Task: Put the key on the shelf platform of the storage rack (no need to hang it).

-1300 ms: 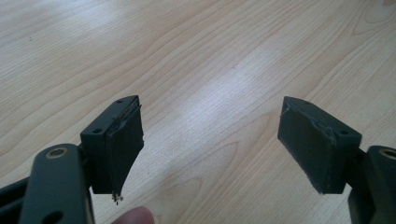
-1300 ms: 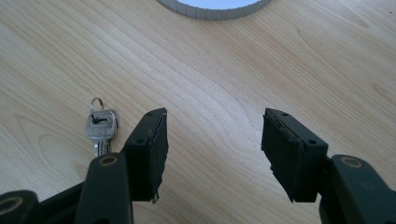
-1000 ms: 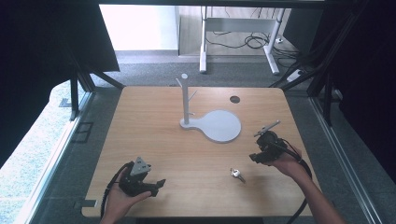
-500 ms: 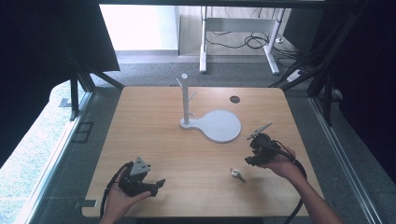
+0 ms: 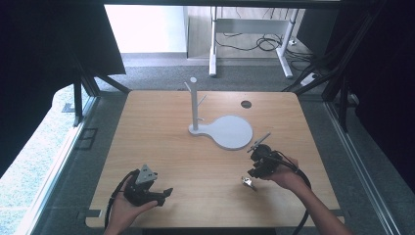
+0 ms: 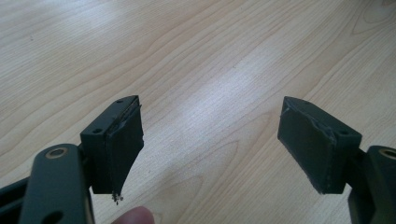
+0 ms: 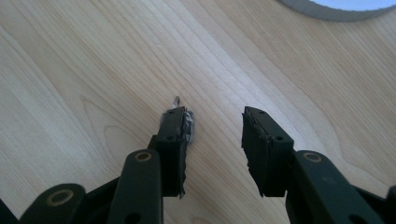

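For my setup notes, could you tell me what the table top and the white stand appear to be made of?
Table top: pale wood or wood-look laminate, going by the grain lines and soft sheen. White stand: looks like matte plastic or painted metal, smooth and uniformly white; which one is unclear.

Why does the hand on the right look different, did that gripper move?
Yes. The right gripper has moved left and nearer the person, judged against the white stand's round base, closing in on the small metal thing on the table.

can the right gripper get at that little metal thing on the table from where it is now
Probably yes. The right gripper is open and sits just beside the small metal piece, with only bare table between them.
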`<state>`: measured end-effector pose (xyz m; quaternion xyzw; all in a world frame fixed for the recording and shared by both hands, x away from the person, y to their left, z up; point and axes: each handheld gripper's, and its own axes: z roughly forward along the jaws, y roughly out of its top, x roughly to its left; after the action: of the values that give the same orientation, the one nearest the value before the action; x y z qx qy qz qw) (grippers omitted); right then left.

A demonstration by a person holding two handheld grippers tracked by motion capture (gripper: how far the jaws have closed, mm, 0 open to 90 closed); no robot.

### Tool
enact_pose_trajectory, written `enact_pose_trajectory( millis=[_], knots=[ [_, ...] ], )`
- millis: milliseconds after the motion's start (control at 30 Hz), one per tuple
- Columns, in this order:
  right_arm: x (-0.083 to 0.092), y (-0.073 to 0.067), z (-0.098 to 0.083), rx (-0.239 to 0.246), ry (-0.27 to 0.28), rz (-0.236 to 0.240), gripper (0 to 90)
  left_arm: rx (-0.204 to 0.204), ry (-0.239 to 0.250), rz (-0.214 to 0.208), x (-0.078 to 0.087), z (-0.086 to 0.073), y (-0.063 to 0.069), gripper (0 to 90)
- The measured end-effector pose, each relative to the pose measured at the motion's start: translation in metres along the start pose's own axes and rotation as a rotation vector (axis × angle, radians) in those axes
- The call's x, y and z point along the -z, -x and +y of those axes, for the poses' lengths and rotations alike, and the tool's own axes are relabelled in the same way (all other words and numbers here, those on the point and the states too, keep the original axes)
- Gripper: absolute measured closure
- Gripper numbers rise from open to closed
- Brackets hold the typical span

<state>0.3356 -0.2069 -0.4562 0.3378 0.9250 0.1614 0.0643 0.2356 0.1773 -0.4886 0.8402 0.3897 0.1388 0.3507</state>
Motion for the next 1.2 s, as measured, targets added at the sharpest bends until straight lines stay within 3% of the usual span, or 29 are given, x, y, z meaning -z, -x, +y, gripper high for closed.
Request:
enact_pose_trajectory(
  millis=[100,667,1200],
  knots=[
    [-0.003,-0.005,0.001,0.019,0.002,0.001,62.4,0.002,-0.002,0.001,-0.001,0.0,0.0,22.5],
    [-0.02,-0.011,0.008,0.002,-0.025,0.066,67.2,0.001,-0.001,0.002,0.0,0.0,-0.001,22.6],
    [-0.03,-0.015,0.013,0.013,-0.049,0.064,69.9,-0.002,-0.007,-0.001,-0.001,0.0,0.0,22.5]
  ],
)
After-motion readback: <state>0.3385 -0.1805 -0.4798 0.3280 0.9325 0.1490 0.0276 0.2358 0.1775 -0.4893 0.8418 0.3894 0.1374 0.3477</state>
